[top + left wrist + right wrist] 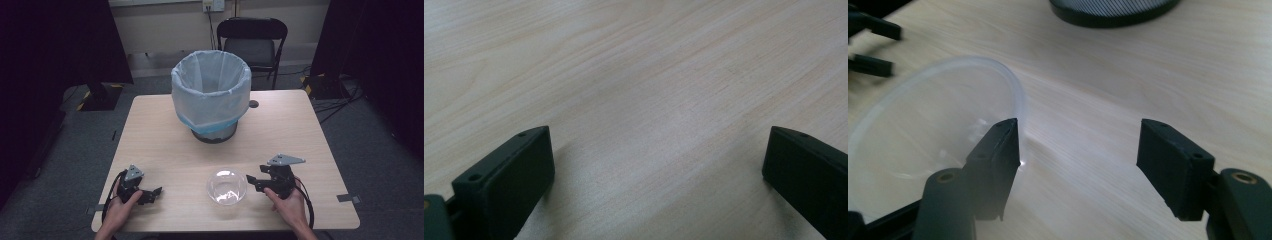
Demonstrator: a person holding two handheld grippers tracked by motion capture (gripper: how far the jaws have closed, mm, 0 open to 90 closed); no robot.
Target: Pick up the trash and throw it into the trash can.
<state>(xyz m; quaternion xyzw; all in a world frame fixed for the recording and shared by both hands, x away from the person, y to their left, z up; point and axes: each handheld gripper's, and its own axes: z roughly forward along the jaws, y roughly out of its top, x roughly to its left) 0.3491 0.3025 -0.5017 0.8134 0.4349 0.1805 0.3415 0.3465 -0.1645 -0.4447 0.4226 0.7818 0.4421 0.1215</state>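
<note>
The clear bowl stands upright at the table's 6 o'clock edge, mouth up; being round, it has no long axis. My right claw waits wide open just at its 3 o'clock, and my left claw is open too, well apart at 9 o'clock.

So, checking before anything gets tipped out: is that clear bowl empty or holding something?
Empty, it seems: the clear bowl sits upright and only the table shows through it.
</note>
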